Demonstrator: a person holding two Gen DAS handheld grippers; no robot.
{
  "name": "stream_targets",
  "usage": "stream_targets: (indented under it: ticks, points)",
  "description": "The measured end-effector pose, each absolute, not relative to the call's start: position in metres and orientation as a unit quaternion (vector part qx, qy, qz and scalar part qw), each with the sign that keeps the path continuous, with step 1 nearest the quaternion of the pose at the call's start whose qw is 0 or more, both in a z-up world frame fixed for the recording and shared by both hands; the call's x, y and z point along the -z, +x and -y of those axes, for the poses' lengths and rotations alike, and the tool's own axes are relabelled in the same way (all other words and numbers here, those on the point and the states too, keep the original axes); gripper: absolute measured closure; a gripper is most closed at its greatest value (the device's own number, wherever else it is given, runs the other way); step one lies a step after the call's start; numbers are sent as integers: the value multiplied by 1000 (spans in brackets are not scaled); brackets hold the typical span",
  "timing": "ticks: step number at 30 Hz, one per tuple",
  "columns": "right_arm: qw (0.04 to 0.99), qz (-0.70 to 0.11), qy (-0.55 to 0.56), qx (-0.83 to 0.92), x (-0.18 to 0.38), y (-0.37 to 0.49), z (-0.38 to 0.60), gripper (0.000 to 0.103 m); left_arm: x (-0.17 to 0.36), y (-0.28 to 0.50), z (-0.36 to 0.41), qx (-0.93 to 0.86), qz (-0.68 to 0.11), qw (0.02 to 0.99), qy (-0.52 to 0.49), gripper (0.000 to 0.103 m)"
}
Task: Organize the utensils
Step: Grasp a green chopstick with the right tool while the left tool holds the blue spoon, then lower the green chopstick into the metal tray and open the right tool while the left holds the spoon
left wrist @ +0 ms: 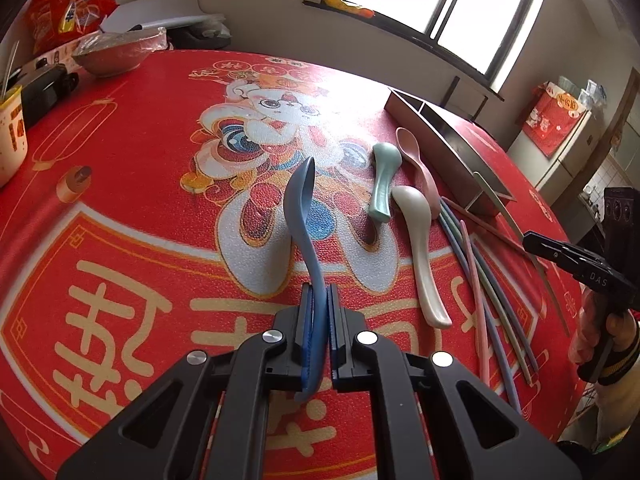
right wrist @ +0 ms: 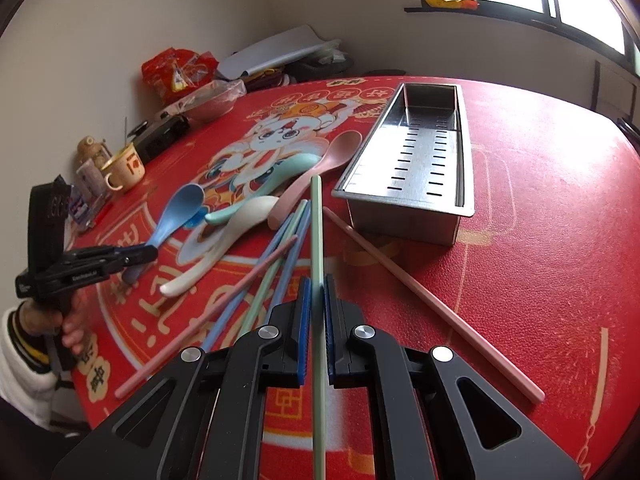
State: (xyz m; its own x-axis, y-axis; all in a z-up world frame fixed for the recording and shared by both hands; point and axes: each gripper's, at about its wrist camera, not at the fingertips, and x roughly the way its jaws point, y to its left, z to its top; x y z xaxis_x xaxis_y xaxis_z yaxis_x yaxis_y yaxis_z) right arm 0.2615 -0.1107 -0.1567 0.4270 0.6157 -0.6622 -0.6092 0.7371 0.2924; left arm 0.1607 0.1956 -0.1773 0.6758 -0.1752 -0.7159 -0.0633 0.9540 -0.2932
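Left wrist view
- Left tool (left wrist: pixel 319 300): clamped on the handle of a blue spoon (left wrist: pixel 300 208), whose bowl stands up above the tabletop (left wrist: pixel 140 208).
- Spoons lying flat: three, namely a mint spoon (left wrist: pixel 384 176), a pink spoon (left wrist: pixel 416 160) and a white spoon (left wrist: pixel 420 248), close together to the right of the held one.
- Chopsticks (left wrist: pixel 480 280): a loose fan of pastel sticks beside the white spoon; the exact count is hard to tell here.
- Metal tray (left wrist: pixel 452 136): beyond the pink spoon, near the tabletop's far right edge.
- Right tool (left wrist: pixel 532 240): seen at the right edge, its tip over the chopsticks.
- Far left clutter: a bowl (left wrist: pixel 112 56), a red snack bag (left wrist: pixel 60 12), a cup (left wrist: pixel 10 132) and a black device (left wrist: pixel 44 88), well apart from the utensils.

Right wrist view
- Right tool (right wrist: pixel 316 308): closed tight on one green chopstick (right wrist: pixel 317 240), which points toward the tray's near corner.
- Other chopsticks: five on the tabletop; four overlap to the left of the held one, namely two blue, one green and one pink, and a lone pink chopstick (right wrist: pixel 432 304) lies on the right.
- Tray (right wrist: pixel 420 160): slotted floor, two compartments, nothing inside; its near wall is just beyond the pink chopstick's far tip.
- Spoons: four in all, blue (right wrist: pixel 176 212) in the left tool (right wrist: pixel 144 254), and mint (right wrist: pixel 280 168), white (right wrist: pixel 224 240) and pink (right wrist: pixel 320 176) lying between the chopsticks and the cup (right wrist: pixel 124 172).
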Motion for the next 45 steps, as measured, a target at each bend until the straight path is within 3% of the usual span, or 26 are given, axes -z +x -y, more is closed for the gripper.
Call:
stream_targets:
  ticks: [10,22,37,45]
  points:
    - [861,-384,90,-321,121,349,104,97,177,160,-209,18,-393,901,-181,96]
    - [844,-458,178,-215,156,459,76,97,180,162,-209,20,-398,899,-182,96]
    - [819,-499,189,-211,175,471,56,95,180,162,-208,23,-398,898,-185,96]
    - [872,-422,104,-225,143,416,76,94,178,160,-209,20,-392,901,-185,96]
